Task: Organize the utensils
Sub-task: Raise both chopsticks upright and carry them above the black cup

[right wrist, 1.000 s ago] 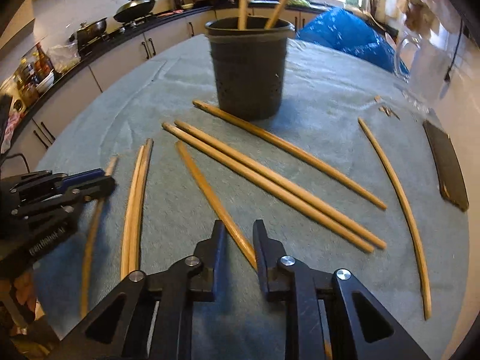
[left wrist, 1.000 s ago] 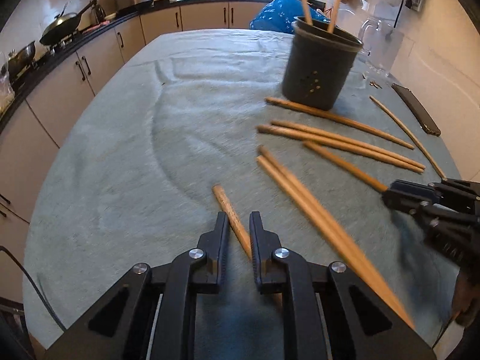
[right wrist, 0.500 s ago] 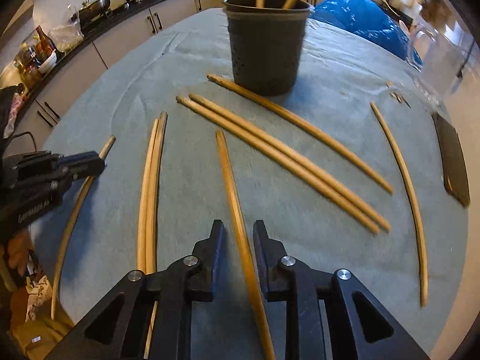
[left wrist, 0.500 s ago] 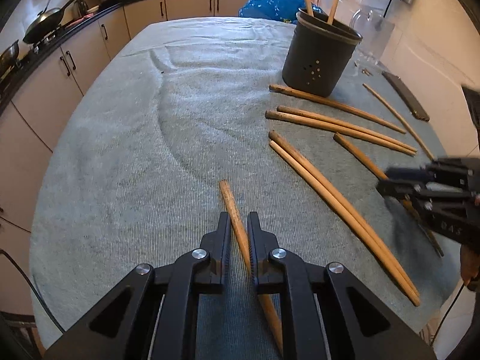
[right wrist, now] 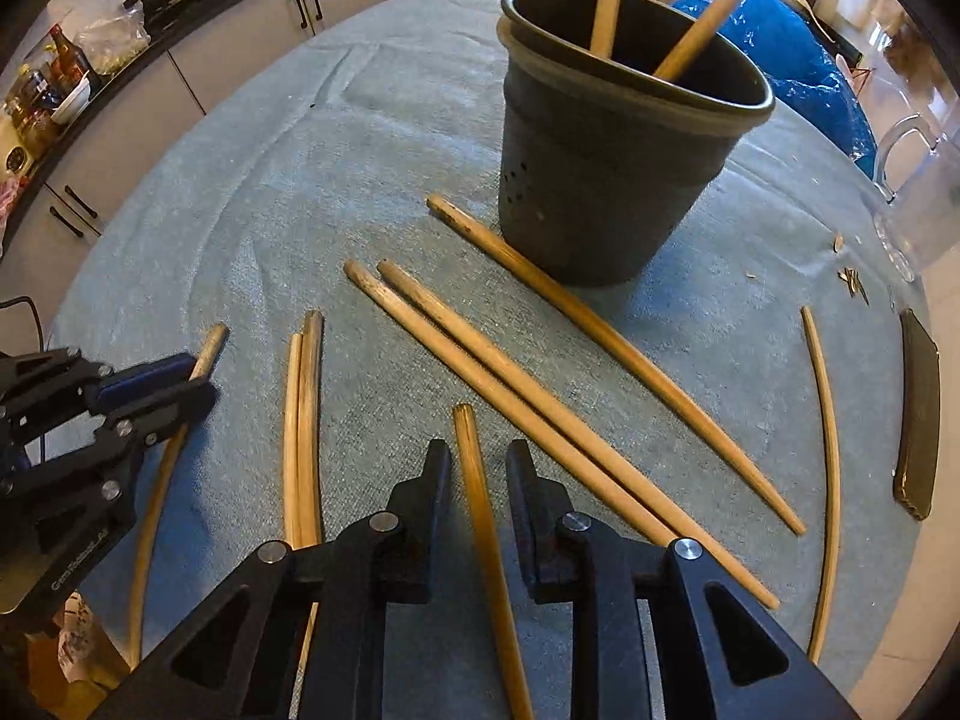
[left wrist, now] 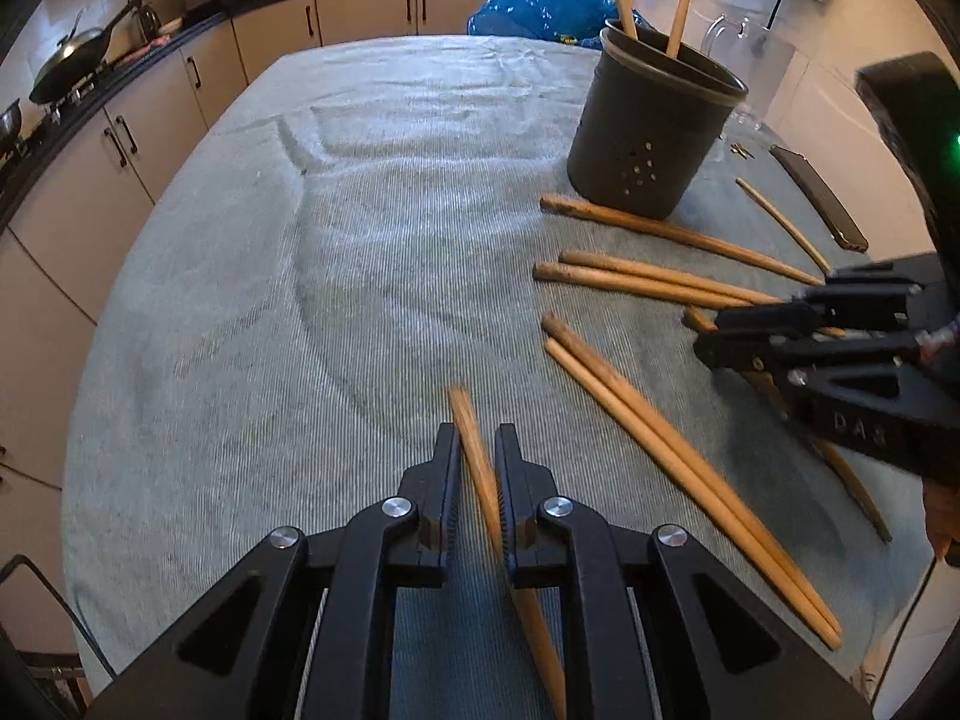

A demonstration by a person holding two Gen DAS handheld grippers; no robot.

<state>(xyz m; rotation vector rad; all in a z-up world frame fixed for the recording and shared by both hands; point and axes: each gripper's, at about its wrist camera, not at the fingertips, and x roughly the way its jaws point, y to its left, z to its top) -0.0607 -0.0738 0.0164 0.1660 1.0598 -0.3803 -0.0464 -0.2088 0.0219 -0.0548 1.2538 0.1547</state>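
Both grippers, left [left wrist: 477, 450] and right [right wrist: 478, 462], straddle a stick narrowly, grip unclear. Clamp fully, lift level, tip into cup [right wrist: 606, 180] ahead.

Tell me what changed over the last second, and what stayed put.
Both grippers slid forward along their chopsticks toward the thick ends. The left gripper straddles its chopstick, touching at most one finger; the right gripper straddles its chopstick with gaps either side. Neither has clamped. The black holder with two chopsticks inside, and the loose chopsticks on the cloth, stayed put.
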